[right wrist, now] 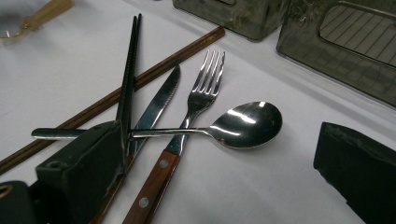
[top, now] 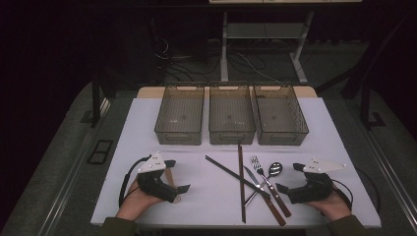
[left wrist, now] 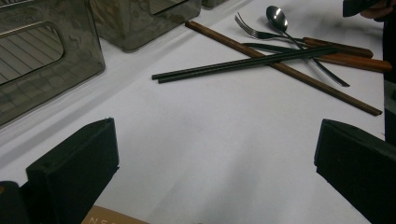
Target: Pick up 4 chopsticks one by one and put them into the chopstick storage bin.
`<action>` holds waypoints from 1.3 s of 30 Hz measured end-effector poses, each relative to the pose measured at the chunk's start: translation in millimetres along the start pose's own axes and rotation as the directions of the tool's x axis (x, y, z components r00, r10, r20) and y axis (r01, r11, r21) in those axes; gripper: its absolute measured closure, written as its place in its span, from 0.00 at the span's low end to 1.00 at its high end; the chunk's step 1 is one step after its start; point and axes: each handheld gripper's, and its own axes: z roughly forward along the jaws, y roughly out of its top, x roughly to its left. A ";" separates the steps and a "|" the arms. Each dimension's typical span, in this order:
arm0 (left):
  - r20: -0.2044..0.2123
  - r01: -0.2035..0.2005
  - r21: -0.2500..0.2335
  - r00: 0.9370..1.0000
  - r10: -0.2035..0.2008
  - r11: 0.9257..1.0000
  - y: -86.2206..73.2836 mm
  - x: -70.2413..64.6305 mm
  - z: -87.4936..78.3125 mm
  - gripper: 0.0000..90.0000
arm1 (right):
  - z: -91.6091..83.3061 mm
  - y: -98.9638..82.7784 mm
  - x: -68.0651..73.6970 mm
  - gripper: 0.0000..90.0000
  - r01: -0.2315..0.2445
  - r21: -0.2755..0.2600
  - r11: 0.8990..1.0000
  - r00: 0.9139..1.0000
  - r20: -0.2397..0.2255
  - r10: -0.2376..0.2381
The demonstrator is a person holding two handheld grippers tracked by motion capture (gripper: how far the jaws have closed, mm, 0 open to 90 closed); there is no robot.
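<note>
Item: mixed cutlery, unsorted, lying crossed in a heap on the white table (top: 147, 123) near our right gripper (top: 290, 178). Contents of heap: spoon (right wrist: 245, 123), fork (right wrist: 201, 93), knife (right wrist: 159, 105), black chopsticks (left wrist: 243, 63), brown chopsticks (left wrist: 280, 65). Our left gripper (top: 173, 175) rests well apart from the heap, jaws spread wide with nothing between them; a small wooden-handled piece (top: 169, 177) lies just beside it. Our right gripper likewise stands spread and holds nothing, the spoon just ahead of its jaws. Handling note: we judge the spoon the best first pick, since it lies on top across the fork and knife; we should close on its thin handle and lift straight up so the pieces under it stay put. Containers: three smoky clear bins (top: 231, 118) in a row at the far edge, all empty.
</note>
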 end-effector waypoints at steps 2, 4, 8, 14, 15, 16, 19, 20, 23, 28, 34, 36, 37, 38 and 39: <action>0.001 0.001 0.000 1.000 -0.001 1.000 0.0 0.0 0.0 0.00 | -0.1 0.2 -0.2 0.02 -0.002 -0.001 1.000 1.000 -0.002 0.002; -0.001 0.000 0.000 1.000 0.000 1.000 0.0 0.0 -0.1 0.00 | -0.3 0.3 -0.7 0.02 -0.005 -0.001 1.000 1.000 -0.001 0.005; 0.000 0.004 -0.004 1.000 -0.004 1.000 -0.1 -0.4 -1.1 0.00 | -0.5 0.7 -1.3 0.02 -0.012 0.003 1.000 1.000 -0.001 0.012; 0.001 0.003 -0.009 1.000 -0.003 1.000 -0.2 -0.6 -1.3 0.00 | -0.4 4.4 -0.6 0.02 -0.014 0.018 1.000 1.000 -0.010 0.014; 0.001 0.003 -0.007 1.000 -0.003 1.000 -0.2 -0.5 -1.5 0.00 | -0.4 5.2 -0.4 0.02 -0.012 0.021 1.000 1.000 -0.012 0.012; 0.001 0.003 -0.007 1.000 -0.003 1.000 -0.2 -0.5 -1.5 0.00 | -0.4 5.2 -0.4 0.02 -0.012 0.021 1.000 1.000 -0.012 0.012; 0.003 0.008 -0.010 1.000 -0.008 1.000 -0.8 -0.8 -1.8 0.00 | 0.5 8.7 1.5 0.02 -0.007 0.039 0.999 1.000 -0.021 0.008; 0.003 0.008 -0.010 1.000 -0.008 1.000 -0.8 -0.8 -1.8 0.00 | 0.8 9.9 1.9 0.02 -0.007 0.042 0.999 1.000 -0.030 0.008; 0.003 0.014 -0.012 1.000 -0.014 1.000 -0.7 0.7 -1.5 0.00 | 1.6 14.0 3.7 0.02 -0.012 0.045 0.999 0.999 -0.044 0.014; 0.008 0.021 -0.023 1.000 -0.021 1.000 -0.1 1.6 -0.9 0.00 | 5.5 19.7 5.5 0.02 -0.010 0.041 0.999 0.999 -0.053 0.012; 0.007 0.023 -0.023 1.000 -0.023 0.999 -0.2 1.8 -1.5 0.00 | 7.0 23.1 4.0 0.02 -0.019 0.037 0.999 0.998 -0.062 0.022; 0.007 0.026 -0.026 1.000 -0.026 0.999 0.0 2.3 -1.3 0.00 | 7.6 24.4 3.5 0.02 -0.023 0.030 0.999 0.998 -0.063 0.025; 0.008 0.025 -0.026 1.000 -0.025 0.999 0.1 2.8 -1.1 0.00 | 7.8 25.2 3.6 0.02 -0.028 0.028 0.999 0.998 -0.064 0.029; 0.008 0.028 -0.027 1.000 -0.028 0.999 0.2 3.0 -0.8 0.00 | 8.2 25.8 3.6 0.02 -0.026 0.024 0.999 0.998 -0.064 0.027; 0.009 0.031 -0.029 0.999 -0.031 0.999 0.3 2.9 -0.6 0.00 | 8.4 26.7 3.6 0.02 -0.026 0.026 0.999 0.997 -0.067 0.028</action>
